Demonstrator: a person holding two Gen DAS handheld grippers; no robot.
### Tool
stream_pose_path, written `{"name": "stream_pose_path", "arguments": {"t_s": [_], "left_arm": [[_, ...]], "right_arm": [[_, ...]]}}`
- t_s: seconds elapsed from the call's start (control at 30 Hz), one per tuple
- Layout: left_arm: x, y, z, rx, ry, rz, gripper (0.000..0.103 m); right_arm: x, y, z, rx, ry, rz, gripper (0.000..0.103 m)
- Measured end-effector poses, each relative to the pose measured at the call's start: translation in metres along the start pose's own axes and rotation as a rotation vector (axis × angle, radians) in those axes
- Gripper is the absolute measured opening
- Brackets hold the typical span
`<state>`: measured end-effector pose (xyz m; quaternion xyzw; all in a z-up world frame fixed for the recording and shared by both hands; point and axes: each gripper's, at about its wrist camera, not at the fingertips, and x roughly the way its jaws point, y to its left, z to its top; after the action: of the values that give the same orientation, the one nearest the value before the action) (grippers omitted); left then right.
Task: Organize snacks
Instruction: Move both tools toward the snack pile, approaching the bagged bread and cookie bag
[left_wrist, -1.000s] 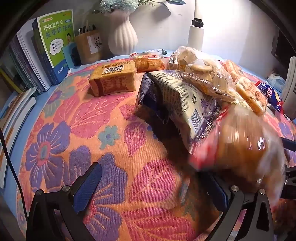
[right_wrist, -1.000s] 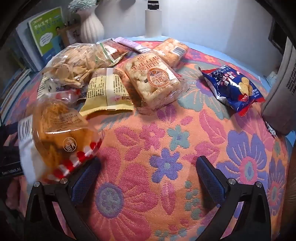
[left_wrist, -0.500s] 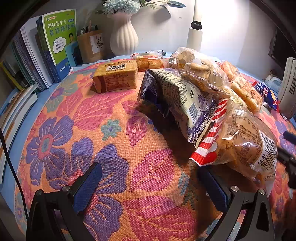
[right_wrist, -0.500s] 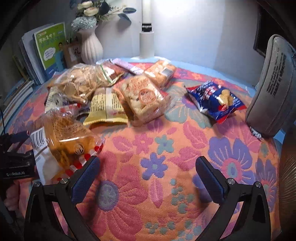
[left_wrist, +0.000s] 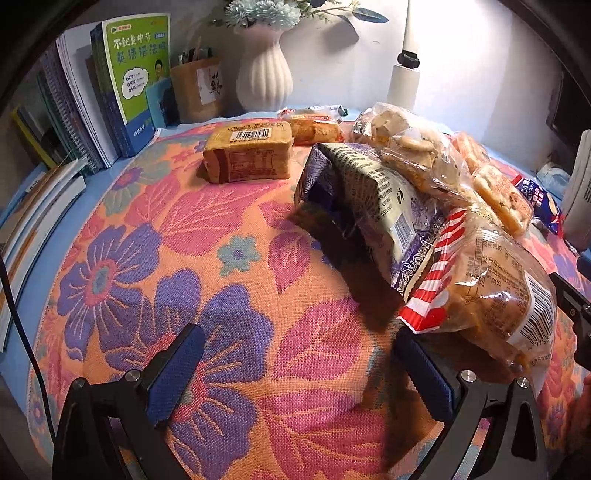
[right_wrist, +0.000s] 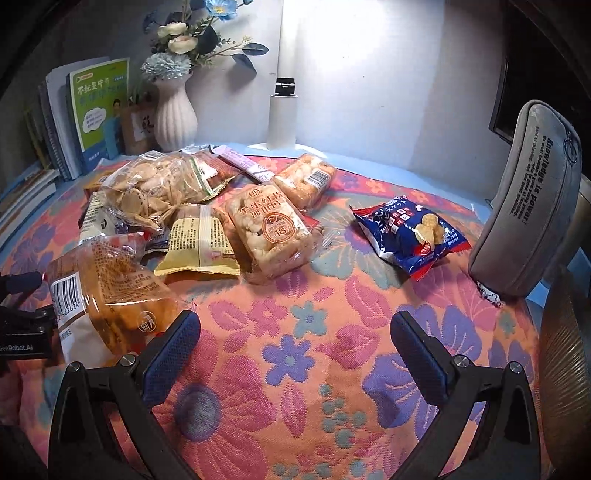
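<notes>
Left gripper (left_wrist: 295, 373): jaws spread wide, nothing between them, low over the flowered cloth (left_wrist: 221, 280).
Right gripper (right_wrist: 295, 350): jaws spread wide and empty, over the same cloth.
Bun packet (left_wrist: 487, 295): clear wrapper with red-and-white stripes and a barcode; lies on the cloth just beyond the left gripper's right jaw, and at the outer side of the right gripper's left jaw in the right wrist view.
Purple-and-grey bag (left_wrist: 369, 199): leans up behind the bun packet, touching it.
Cracker bag (right_wrist: 159, 188): rests on top of that pile.
Yellow packet (right_wrist: 199, 247): beside the bun packet, overlapped by a rice-crisp pack (right_wrist: 269, 229).
Blue chip bag (right_wrist: 410, 232): alone on the right, apart from the pile, near a grey pouch (right_wrist: 528, 218).
Brown cake block (left_wrist: 247, 157): by itself at the far left of the cloth.
Back of worktop: white vase (left_wrist: 264, 74), books (left_wrist: 122, 85), lamp base (right_wrist: 282, 118).
</notes>
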<state>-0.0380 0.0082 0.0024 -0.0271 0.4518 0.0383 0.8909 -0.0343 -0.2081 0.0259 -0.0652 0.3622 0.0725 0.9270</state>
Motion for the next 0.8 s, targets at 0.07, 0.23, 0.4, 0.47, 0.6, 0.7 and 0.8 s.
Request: {"name": "stream_pose_path", "arguments": {"t_s": [0.07,0.23,0.4,0.47,0.6,0.7,0.8], "left_arm": [[-0.001,0.001,-0.001,0.0,-0.008,-0.001,0.103],[-0.023,0.009,-0.01,-0.043,-0.136,-0.01,0.103],[-0.049,0.003,-0.001,-0.03,-0.284,0.023,0.103],[-0.053,-0.004,0.003,-0.019,-0.334,0.011,0.103],[-0.036,-0.009,-0.001,-0.01,-0.287,-0.039,0.102],[-0.041,-0.011,-0.004,0.013,-0.32,-0.053,0.102],[-0.043,-0.013,-0.006,0.02,-0.327,-0.059,0.102]], "right_arm": [[-0.002,-0.006,0.0,0.026,-0.01,0.03,0.103],[-0.025,-0.028,-0.004,0.107,-0.117,0.193,0.103],[-0.028,-0.032,-0.002,0.147,-0.125,0.203,0.103],[-0.026,-0.029,-0.001,0.14,-0.116,0.197,0.103],[-0.023,-0.029,-0.003,0.126,-0.117,0.192,0.103],[-0.022,-0.029,-0.004,0.124,-0.11,0.194,0.103],[-0.02,-0.03,-0.003,0.123,-0.108,0.203,0.103]]}}
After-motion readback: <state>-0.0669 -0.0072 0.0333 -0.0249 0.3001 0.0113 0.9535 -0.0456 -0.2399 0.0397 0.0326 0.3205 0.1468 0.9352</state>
